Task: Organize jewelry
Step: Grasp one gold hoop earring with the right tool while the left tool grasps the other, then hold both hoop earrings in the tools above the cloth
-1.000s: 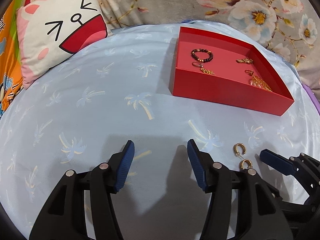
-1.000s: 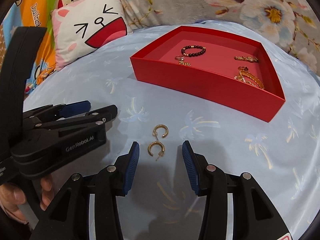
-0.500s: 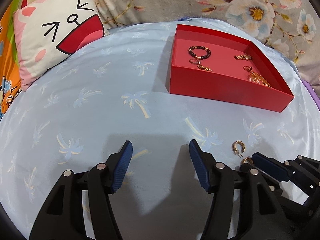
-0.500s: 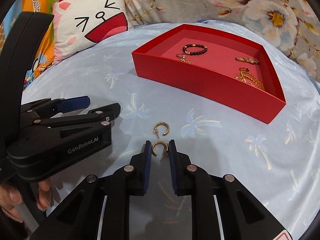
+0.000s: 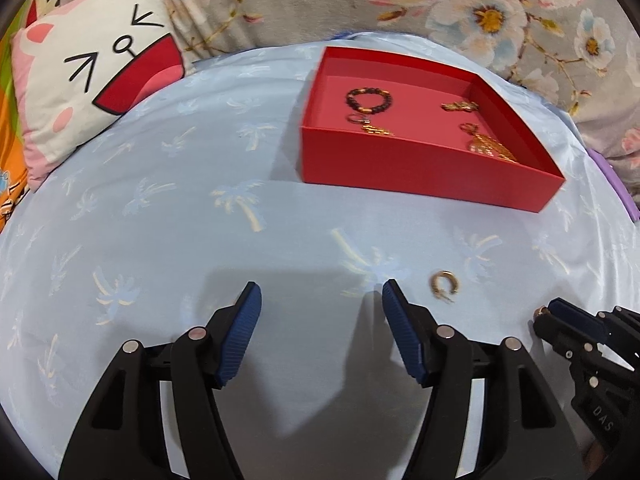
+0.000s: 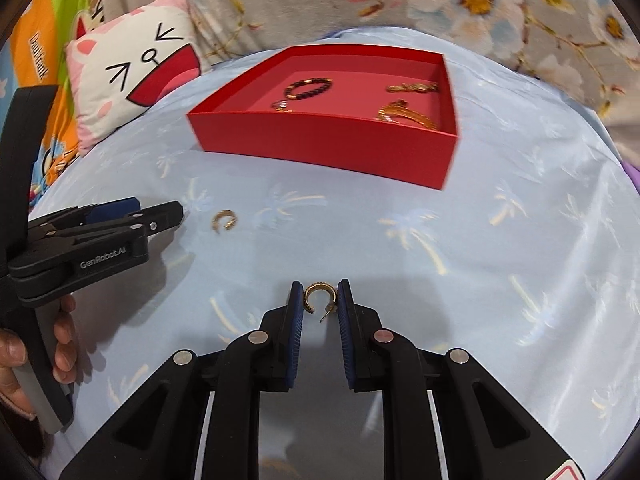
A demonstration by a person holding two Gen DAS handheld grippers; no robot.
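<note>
My right gripper (image 6: pixel 320 293) is shut on a gold hoop earring (image 6: pixel 317 290), which it holds just above the pale blue sheet. The second hoop earring (image 6: pixel 223 220) (image 5: pixel 443 283) lies on the sheet, just right of my left gripper (image 5: pixel 320 298). That gripper's jaws are opening and nothing is between them. Beyond stands the red tray (image 5: pixel 420 170) (image 6: pixel 320 146). Inside it lie a dark bead bracelet (image 5: pixel 369 100) and several gold pieces (image 5: pixel 490 146). In the left wrist view my right gripper (image 5: pixel 546 314) shows at the right edge.
A cartoon-face pillow (image 5: pixel 100 76) leans at the back left. A floral cloth (image 5: pixel 480 12) runs behind the tray. The sheet (image 5: pixel 200 208) with its palm print covers the surface. A hand (image 6: pixel 24 364) holds the left gripper's grip.
My right gripper closed on the nearer hoop earring and carried it to the right, away from the other hoop. My left gripper's jaws spread slightly wider.
</note>
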